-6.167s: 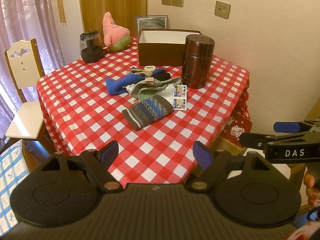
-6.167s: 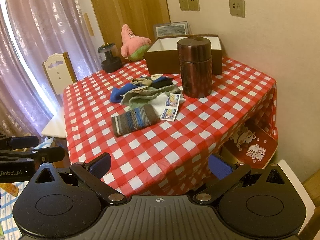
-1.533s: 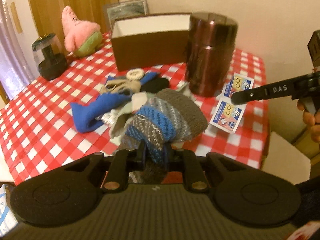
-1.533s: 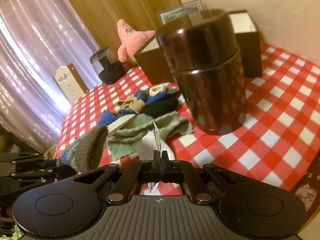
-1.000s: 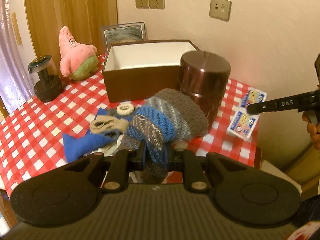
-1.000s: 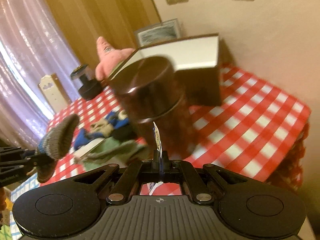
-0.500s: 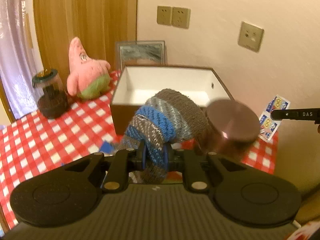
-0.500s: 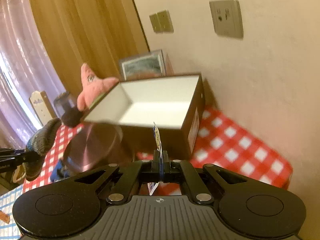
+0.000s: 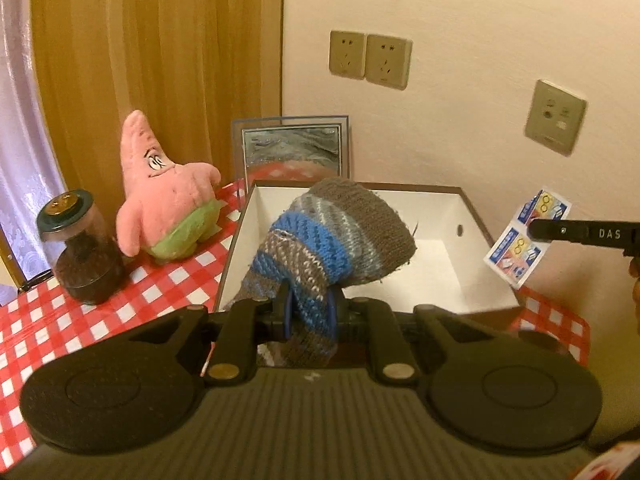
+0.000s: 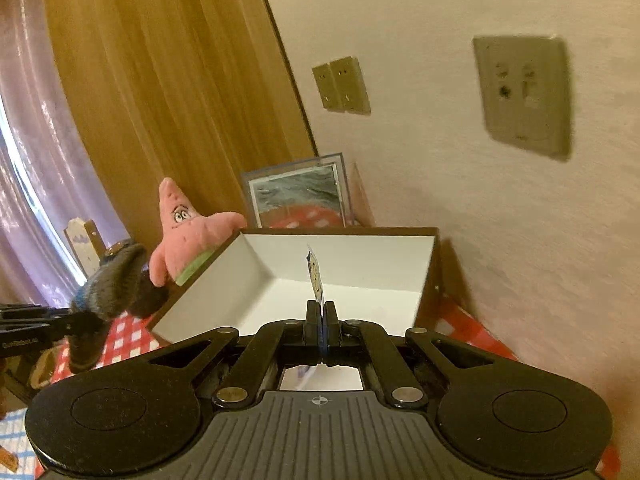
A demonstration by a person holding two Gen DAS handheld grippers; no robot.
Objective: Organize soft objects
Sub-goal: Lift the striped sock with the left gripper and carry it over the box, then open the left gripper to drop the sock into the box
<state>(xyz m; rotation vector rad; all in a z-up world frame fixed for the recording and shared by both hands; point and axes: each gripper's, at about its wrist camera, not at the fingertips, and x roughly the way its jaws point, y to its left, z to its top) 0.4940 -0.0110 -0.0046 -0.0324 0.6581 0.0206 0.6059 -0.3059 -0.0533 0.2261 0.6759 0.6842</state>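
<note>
My left gripper [image 9: 310, 314] has its jaws clamped on a knitted sock banded in grey, blue and white [image 9: 334, 240], which bulges up ahead of them and droops below. My right gripper [image 10: 321, 322] has its jaws pressed fully together on a small printed paper packet, blue and white [image 10: 315, 278], standing edge-on just above them. Directly beyond both sets of jaws lies an open brown cardboard box with a white inside [image 9: 448, 252], resting on the red-and-white checked tabletop [image 9: 80, 320].

To do this step well, I judge each load should be carried over the near wall and past it before the jaws part, low enough that the floppy sock does not catch on the rim (the packet is light and may flutter).

The sock hides much of the box floor ahead of my left jaws, so I cannot tell whether anything already lies there. The near wall is cut off behind both gripper bodies. To the left of the jaws sit a pink star-shaped plush toy [image 9: 168, 188] and a dark lidded jar [image 9: 78, 248].
</note>
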